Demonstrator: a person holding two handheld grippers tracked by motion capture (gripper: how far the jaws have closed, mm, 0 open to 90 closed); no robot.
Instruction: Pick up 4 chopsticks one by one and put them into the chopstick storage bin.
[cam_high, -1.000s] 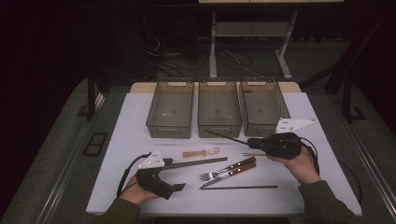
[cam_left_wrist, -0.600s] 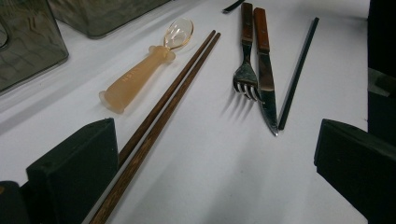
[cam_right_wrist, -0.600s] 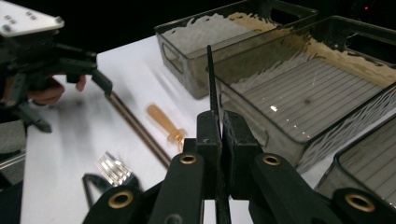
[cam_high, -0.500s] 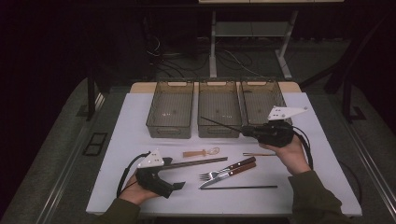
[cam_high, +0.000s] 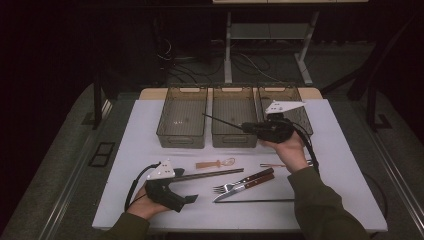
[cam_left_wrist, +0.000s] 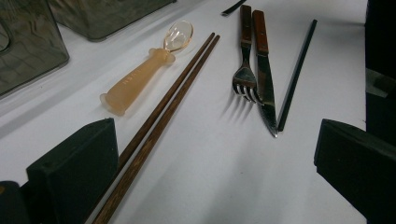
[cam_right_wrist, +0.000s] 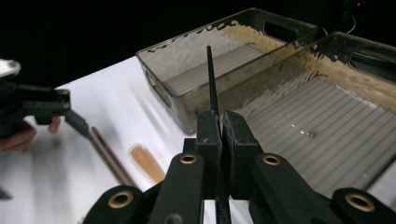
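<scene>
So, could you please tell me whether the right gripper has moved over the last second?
Yes. The right gripper, fingers shut on a black chopstick, has moved away from the person, from beside the knife to above the middle bin.

Three clear bins (cam_high: 182, 122) stand in a row on the white table (cam_high: 345, 165); a spoon (cam_high: 215, 163), fork (cam_high: 235, 184) and knife (cam_high: 240, 189) lie nearer.

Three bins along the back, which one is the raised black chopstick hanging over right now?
The middle bin. The right gripper holds the black chopstick over its ribbed floor, tip pointing toward the left bin; the right bin sits behind the hand.
</scene>
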